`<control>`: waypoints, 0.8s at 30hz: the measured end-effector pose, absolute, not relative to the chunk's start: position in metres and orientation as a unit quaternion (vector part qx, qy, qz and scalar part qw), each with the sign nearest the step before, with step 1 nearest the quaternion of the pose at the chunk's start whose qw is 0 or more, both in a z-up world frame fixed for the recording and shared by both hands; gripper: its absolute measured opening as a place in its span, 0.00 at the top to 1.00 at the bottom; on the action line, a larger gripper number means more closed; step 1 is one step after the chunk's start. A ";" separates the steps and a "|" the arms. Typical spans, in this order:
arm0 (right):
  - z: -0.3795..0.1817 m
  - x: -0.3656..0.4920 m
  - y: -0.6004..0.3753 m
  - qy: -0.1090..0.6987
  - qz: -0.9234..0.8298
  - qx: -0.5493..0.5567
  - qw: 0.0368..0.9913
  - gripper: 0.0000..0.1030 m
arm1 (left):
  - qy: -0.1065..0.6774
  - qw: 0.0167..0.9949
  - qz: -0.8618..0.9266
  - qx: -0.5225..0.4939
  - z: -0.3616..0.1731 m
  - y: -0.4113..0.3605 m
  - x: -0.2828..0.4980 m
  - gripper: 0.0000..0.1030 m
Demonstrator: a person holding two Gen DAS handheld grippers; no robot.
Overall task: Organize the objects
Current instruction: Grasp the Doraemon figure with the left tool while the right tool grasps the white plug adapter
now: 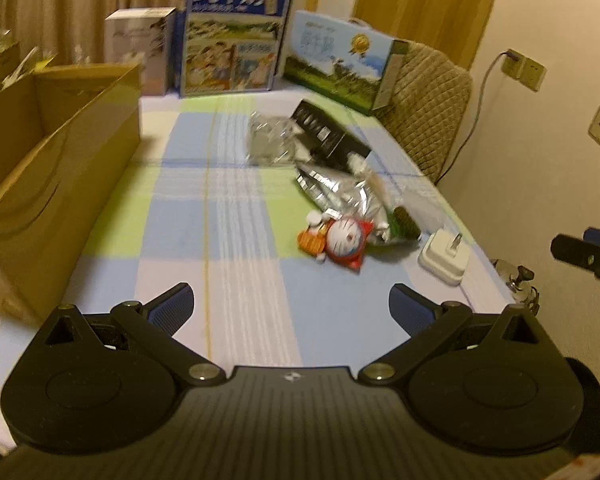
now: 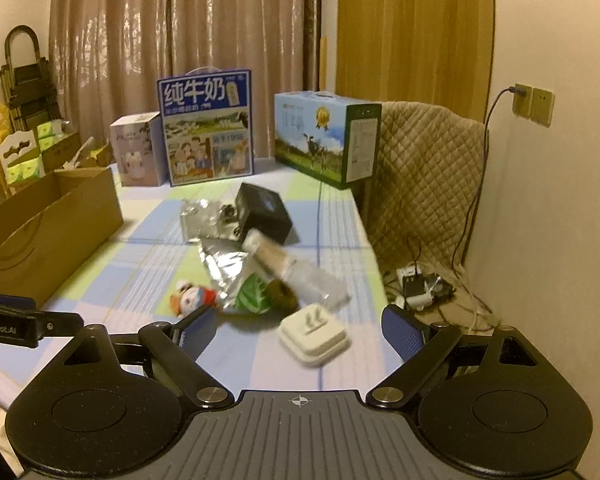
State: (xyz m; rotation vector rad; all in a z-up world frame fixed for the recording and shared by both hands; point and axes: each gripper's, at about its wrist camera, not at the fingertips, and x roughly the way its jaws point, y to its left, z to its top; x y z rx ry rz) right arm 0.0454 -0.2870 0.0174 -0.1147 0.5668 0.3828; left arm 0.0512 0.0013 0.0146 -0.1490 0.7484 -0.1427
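- Checked cloth in blue, green and white covers the bench (image 1: 236,208), where a loose pile of small things lies right of centre.
- One toy (image 1: 342,240), a round-faced cartoon figure in red and orange, lies at the near end of the pile.
- One white charger (image 2: 314,336), prongs up, sits just beside the toy on the near right.
- One silver foil pouch (image 1: 336,188) lies behind the toy; a green-printed packet (image 2: 252,298) touches its near edge.
- One clear bottle (image 2: 284,264) with a white cap lies tilted across the foil.
- One black box (image 2: 264,212) rests at the far end of the pile, with one clear plastic bag (image 1: 268,140) against its left side.
- One open cardboard box (image 1: 56,168) stands along the left edge of the bench, well apart from the pile.
- Three printed cartons line the far edge: a small pale carton (image 2: 138,152), a tall blue milk carton (image 2: 206,128) and a wide milk carton (image 2: 324,140).
- Left tool (image 1: 290,300) hovers low over the near bench, fingers spread wide, nothing between them, pointing toward the toy.
- Right tool (image 2: 300,324) hovers with fingers wide apart and empty, the charger lying just ahead between them.
- Each tool shows at the edge of the other's view.
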 end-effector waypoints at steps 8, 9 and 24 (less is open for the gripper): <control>0.003 0.084 -0.307 0.295 0.196 -0.070 0.933 0.16 | 0.365 0.925 -0.098 -0.040 0.004 -0.006 0.097 0.01; -0.003 0.090 -0.308 0.302 0.200 -0.071 0.929 0.16 | 0.367 0.924 -0.104 -0.035 0.002 -0.009 0.102 0.01; -0.078 0.155 -0.307 0.357 0.252 -0.077 0.896 0.19 | 0.385 0.903 -0.189 -0.014 -0.044 -0.036 0.175 0.03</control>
